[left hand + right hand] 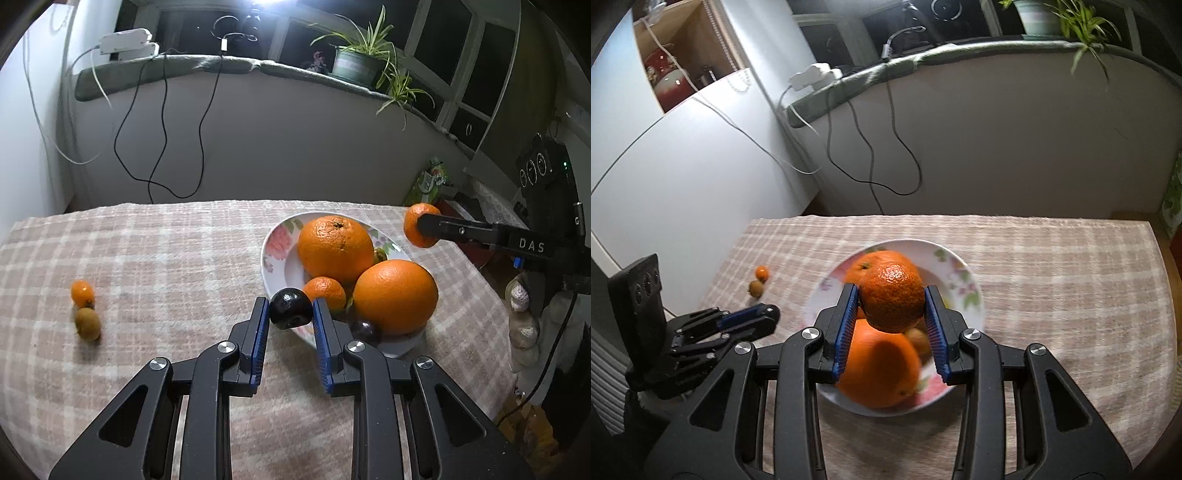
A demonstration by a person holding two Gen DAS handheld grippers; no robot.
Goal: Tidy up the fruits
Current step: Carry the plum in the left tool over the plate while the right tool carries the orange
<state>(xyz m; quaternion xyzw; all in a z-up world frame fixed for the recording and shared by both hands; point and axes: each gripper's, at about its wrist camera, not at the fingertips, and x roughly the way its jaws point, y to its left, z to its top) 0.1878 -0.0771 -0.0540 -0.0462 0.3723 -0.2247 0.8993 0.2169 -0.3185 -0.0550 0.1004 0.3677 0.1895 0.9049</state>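
Observation:
My left gripper [290, 303] is shut on a small dark round fruit [290, 312], held just above the near rim of a flowered plate [271, 254]. On the plate lie two big oranges [334, 247] [395, 295], a small mandarin [325, 291] and another dark fruit [365, 330]. My right gripper [892, 295] is shut on a mandarin [892, 306], held over the plate [964, 280] and above a big orange [879, 369]. In the left wrist view that mandarin [415, 230] hangs past the plate's far right rim. A kumquat [82, 292] and a greenish-brown fruit [88, 324] lie on the cloth to the left.
A checked cloth [166, 251] covers the table. Behind it stands a low wall with hanging black cables [162, 147], a power strip [125, 44] and potted plants [358, 62] on the sill. A green box [428, 182] stands off the table's far right corner.

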